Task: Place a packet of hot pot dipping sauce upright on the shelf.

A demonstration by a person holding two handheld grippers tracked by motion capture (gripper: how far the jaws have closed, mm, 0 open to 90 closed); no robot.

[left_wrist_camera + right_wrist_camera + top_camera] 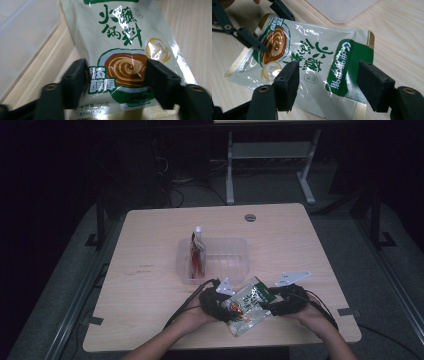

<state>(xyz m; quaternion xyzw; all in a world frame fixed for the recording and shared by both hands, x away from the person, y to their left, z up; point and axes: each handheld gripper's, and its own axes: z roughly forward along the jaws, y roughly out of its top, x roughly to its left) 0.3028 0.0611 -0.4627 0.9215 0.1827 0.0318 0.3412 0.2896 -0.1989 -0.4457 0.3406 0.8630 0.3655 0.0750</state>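
Both grippers at one sauce pouch, near edge of the tabletop [150,235].

Sauce pouch [248,304] lies flat on the wood, just in front of the clear plastic tub [235,251], which holds an upright red packet [196,254]. Left gripper [117,75] straddles the pouch's bowl-picture end, fingers [75,80] apart, no squeeze visible. Right gripper [328,82] straddles the green-banded end, fingers [372,82] apart, pouch flat between them.
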